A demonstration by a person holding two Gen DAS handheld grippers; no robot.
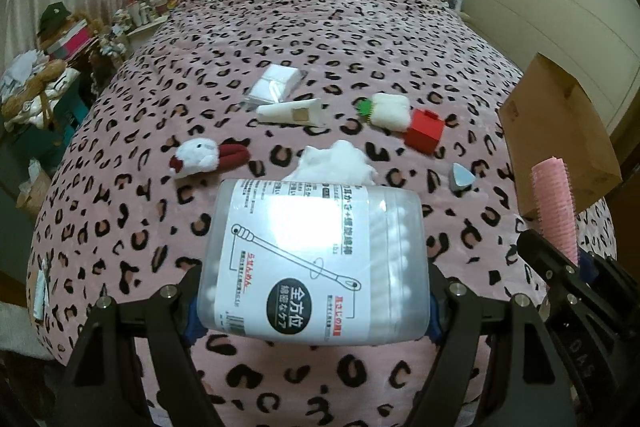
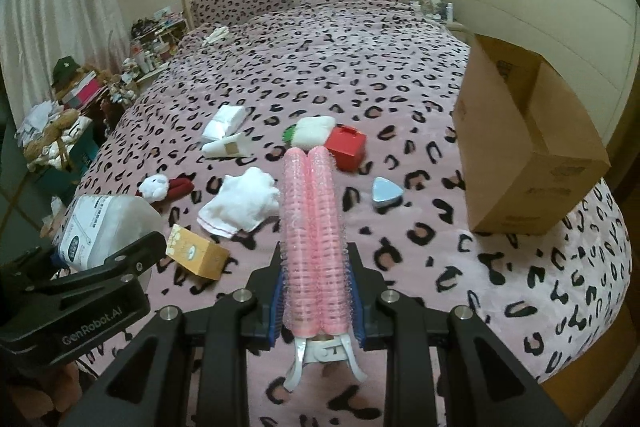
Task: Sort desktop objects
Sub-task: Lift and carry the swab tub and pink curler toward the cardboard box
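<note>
Both hands are loaded, and both loads ride above the bed point(image 1: 360, 39). The left claw point(image 1: 316, 291) is clamped across a clear tub of cotton swabs point(image 1: 312, 259), its jaws spread wide because the tub is broad; the pads bite the two side walls near the bottom edge, so the printed label faces up at the camera. Over on the other side, the right claw point(image 2: 318, 291) is pinched almost closed on a pink hair roller clip point(image 2: 314, 227), gripping it low down near the white hinge so the long ribbed length pokes straight out ahead.

Off to the right stands an open cardboard box point(image 2: 532, 147) on the bed's corner, mouth tipped toward the spread. That looks like the drop point, and the roller is the nearer of the two loads to it.

There's plenty left on the leopard-print cover: a crumpled white cloth point(image 2: 240, 207), a small tan carton point(image 2: 196, 255) on its side, a white plush toy point(image 2: 158, 187), a red box point(image 2: 346, 147), a blue triangular tin point(image 2: 386, 191), a white pouch point(image 2: 224, 147) and a white tissue pack point(image 2: 224, 119) behind it. My read: the sort is barely begun, and carrying two at once saves a trip.
</note>
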